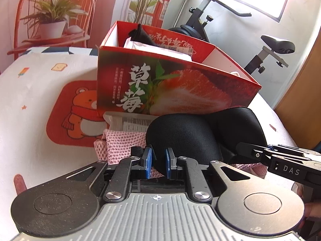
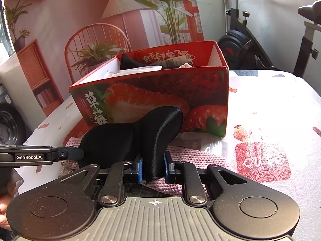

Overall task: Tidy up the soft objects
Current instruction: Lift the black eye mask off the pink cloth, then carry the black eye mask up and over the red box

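A black padded eye mask [image 1: 192, 134] lies over a pink knitted cloth [image 1: 120, 140] in front of a red strawberry box [image 1: 170, 88]. My left gripper [image 1: 158, 163] is shut on the mask's left end. My right gripper [image 2: 153, 166] is shut on the mask's other end [image 2: 158, 136]; its fingers also show at the right edge of the left wrist view [image 1: 260, 152]. The left gripper's fingers show in the right wrist view [image 2: 66, 154]. The box [image 2: 160, 96] holds a black item [image 2: 128, 62] and white packets [image 2: 132, 71].
A clear packet with a printed label [image 1: 130, 122] lies under the cloth by the box. The table has a white cloth with cartoon prints [image 1: 40, 100]. A potted plant on an orange chair [image 1: 52, 22] and an exercise bike [image 1: 260, 46] stand behind.
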A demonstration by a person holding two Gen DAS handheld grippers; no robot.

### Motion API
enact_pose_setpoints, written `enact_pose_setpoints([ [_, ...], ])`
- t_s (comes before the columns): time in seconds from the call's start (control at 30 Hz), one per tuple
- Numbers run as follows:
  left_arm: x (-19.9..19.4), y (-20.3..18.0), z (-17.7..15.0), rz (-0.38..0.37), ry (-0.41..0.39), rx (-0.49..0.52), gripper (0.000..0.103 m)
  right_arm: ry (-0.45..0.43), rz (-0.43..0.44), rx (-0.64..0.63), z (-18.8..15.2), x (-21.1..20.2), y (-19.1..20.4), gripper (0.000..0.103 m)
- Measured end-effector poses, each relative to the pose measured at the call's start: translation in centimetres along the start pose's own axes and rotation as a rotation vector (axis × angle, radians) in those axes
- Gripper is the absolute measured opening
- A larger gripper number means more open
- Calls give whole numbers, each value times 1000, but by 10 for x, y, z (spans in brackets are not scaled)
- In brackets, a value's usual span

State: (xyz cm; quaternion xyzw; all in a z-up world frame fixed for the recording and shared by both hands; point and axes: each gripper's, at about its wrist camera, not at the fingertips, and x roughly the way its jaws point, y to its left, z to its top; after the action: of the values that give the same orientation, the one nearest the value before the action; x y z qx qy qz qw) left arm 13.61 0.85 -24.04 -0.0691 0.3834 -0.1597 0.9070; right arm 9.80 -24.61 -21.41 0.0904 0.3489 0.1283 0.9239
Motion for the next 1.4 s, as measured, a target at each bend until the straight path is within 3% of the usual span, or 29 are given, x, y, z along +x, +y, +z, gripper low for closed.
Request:
enact_pose_setpoints([
  [0.3, -3, 0, 1, 3, 0, -5, 14, 0, -1, -1, 0, 0, 0, 17],
  [0.37, 0, 2, 1, 22, 14, -21, 19, 1, -1, 2, 1, 0, -1, 17],
  [0.43, 1, 5, 2, 40, 11, -45, 37, 6, -1, 11, 0, 0, -3, 17],
  [0.47, 0, 7, 2, 41, 6, -58, 39, 8, -1, 16, -1, 1, -4, 17],
  [0.9, 16, -10, 5, -14, 12, -17, 53, 30, 2, 38, -5, 6, -8, 17],
  [0.97, 15, -11, 4, -12, 8, 2, 49, 32, 1, 39, -6, 6, -7, 17],
  [1.03, 14, -15, 4, 50, 5, 68, 25, 31, 2, 43, -5, 6, -7, 19],
  [1.1, 9, -15, 4, 57, -15, 72, 19, 25, 0, 50, -4, 6, -9, 24],
  [1.23, 1, -11, 5, 68, -51, 65, 14, -5, 2, 90, 1, 2, -16, 36],
  [1.4, -9, -13, 10, 68, -99, 81, 13, -40, 11, 115, 8, -3, -23, 37],
])
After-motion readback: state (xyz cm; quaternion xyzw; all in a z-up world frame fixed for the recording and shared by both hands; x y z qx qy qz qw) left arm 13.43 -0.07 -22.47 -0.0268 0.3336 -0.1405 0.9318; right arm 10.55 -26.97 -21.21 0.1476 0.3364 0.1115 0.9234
